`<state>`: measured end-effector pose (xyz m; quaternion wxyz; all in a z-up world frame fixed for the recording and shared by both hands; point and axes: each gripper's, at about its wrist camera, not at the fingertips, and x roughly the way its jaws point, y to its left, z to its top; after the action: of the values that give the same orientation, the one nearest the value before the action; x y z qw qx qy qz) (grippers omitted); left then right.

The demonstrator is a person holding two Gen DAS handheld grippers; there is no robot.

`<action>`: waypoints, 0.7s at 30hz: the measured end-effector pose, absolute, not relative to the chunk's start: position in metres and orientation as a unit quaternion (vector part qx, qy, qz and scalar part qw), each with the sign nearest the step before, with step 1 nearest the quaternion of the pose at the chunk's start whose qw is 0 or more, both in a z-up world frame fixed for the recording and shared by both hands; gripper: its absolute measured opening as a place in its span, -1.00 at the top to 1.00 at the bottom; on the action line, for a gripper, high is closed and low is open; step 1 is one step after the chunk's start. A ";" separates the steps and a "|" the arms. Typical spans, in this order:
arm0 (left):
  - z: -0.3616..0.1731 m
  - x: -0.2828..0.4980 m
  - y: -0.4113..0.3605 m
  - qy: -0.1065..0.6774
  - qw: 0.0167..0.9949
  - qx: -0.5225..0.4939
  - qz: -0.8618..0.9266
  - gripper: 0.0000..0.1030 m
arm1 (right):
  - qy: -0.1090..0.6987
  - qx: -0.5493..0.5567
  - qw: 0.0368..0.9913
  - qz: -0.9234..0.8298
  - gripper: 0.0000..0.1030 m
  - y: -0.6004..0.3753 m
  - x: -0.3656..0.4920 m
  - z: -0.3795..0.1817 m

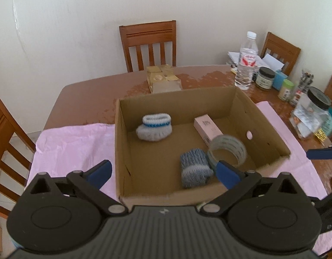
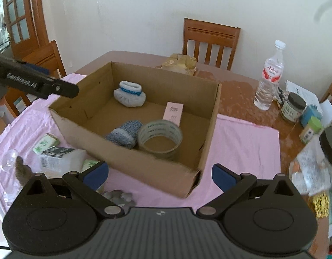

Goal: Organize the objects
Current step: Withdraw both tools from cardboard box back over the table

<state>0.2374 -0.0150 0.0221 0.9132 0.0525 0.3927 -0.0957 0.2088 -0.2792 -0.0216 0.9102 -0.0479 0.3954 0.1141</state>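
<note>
Four things sit in the open cardboard box (image 2: 131, 159): two rolled sock bundles, one tape roll (image 2: 160, 137) and one pink carton (image 2: 173, 111). The pale sock (image 2: 129, 96) with its blue band lies toward the far wall; the blue-grey sock (image 2: 123, 135) rests touching the clear tape roll, near the front. The pink carton lies just behind the tape.

Left gripper (image 1: 163, 171) hovers over the box's near edge, jaws spread wide and nothing between them. Right gripper (image 2: 158, 176) hangs over the box's near corner, jaws likewise apart and empty.

On the pink cloth (image 2: 241, 142) left of the box: small green-and-white packets (image 2: 46, 143), a white pack (image 2: 62, 157) and a clump of pebbles (image 2: 118, 196).

The cloth covers part of a brown wooden table (image 1: 83, 101). One water bottle (image 1: 247, 61) and jars stand at the right. Wooden chairs ring the table, white walls behind, a wooden door at the far left.
</note>
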 end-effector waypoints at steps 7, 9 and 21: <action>0.012 0.200 0.005 0.402 0.907 0.056 -0.111 -0.99 | 0.405 -0.034 0.908 0.098 -1.00 -0.258 0.182 -0.027; 0.008 0.191 0.012 0.405 0.906 0.048 -0.111 -0.99 | 0.409 -0.031 0.907 0.093 -1.00 -0.252 0.176 -0.029; -0.005 0.136 0.044 0.407 0.907 0.014 -0.108 -0.99 | 0.442 -0.014 0.894 0.073 -1.00 -0.225 0.164 -0.061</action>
<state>0.1364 0.0435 -0.0048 0.9070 0.0138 0.4069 -0.1081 0.1636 -0.2251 -0.0606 0.8938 -0.0142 0.4421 0.0733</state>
